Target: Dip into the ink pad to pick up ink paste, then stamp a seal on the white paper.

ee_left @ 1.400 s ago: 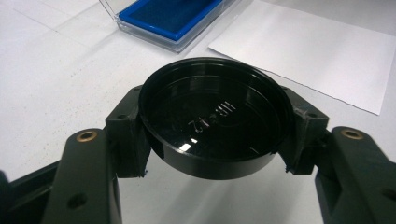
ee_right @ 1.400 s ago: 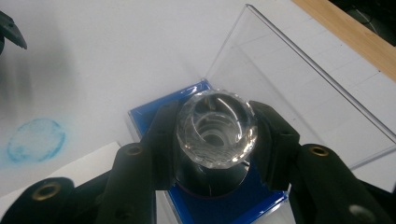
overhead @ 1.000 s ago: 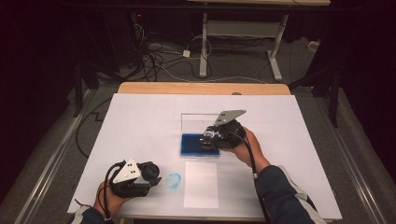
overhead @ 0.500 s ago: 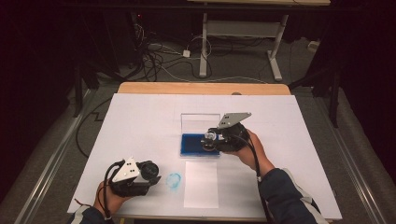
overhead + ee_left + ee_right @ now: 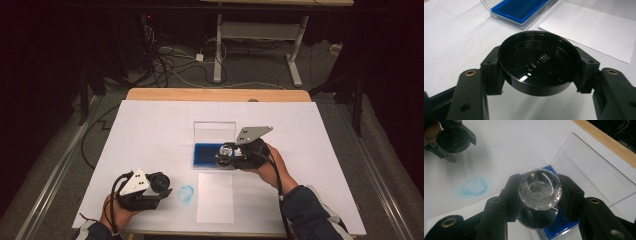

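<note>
Left gripper (image 5: pixel 537 72): jaws clamped on the sides of a round black plastic cap (image 5: pixel 537 66), held low over the white table cover (image 5: pixel 150 130) near the person's edge.
Right gripper (image 5: pixel 539 195): jaws clamped on a clear faceted glass stamp with a round dark base (image 5: pixel 540 188), held over the blue ink pad.
Blue ink pad (image 5: pixel 206 155): lies in a clear plastic case with its lid upright (image 5: pixel 214 131), mid-table.
Blue round print (image 5: pixel 186 194): on the cover, just beside the white paper sheet (image 5: pixel 215 200).

Ink pad (image 5: pixel 564 225) half behind stamp (image 5: pixel 539 188)
</note>
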The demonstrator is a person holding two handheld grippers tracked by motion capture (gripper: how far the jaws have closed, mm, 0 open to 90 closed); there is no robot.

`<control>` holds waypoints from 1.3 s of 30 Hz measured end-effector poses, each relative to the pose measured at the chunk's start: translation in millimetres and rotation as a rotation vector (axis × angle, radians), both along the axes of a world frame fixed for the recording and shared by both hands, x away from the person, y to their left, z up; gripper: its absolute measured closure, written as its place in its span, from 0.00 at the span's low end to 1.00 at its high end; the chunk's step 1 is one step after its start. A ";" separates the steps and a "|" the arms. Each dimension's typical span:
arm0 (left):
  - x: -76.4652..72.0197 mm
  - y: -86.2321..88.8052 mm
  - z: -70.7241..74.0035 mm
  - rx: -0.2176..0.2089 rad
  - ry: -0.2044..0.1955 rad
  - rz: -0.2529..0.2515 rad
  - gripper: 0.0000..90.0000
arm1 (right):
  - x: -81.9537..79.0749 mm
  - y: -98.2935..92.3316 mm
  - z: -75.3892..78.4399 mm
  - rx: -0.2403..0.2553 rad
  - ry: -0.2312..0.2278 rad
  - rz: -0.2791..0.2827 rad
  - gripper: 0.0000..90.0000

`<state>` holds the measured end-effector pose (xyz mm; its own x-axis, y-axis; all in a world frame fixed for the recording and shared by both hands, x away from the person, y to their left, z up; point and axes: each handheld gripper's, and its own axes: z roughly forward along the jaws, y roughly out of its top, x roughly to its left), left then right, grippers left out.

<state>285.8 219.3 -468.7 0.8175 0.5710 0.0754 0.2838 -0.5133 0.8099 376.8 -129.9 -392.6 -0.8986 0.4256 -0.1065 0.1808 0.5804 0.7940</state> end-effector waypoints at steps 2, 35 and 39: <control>0.4 -0.5 -0.1 0.001 0.000 -0.001 0.40 | -3.6 -1.7 1.2 0.002 -0.002 0.004 0.63; 1.0 -3.6 0.3 0.016 -0.003 -0.012 0.40 | -46.3 -6.8 2.1 0.017 0.000 0.114 0.63; 0.4 -4.5 -0.3 0.021 -0.001 -0.017 0.40 | -51.1 -2.1 -4.0 0.010 0.013 0.131 0.63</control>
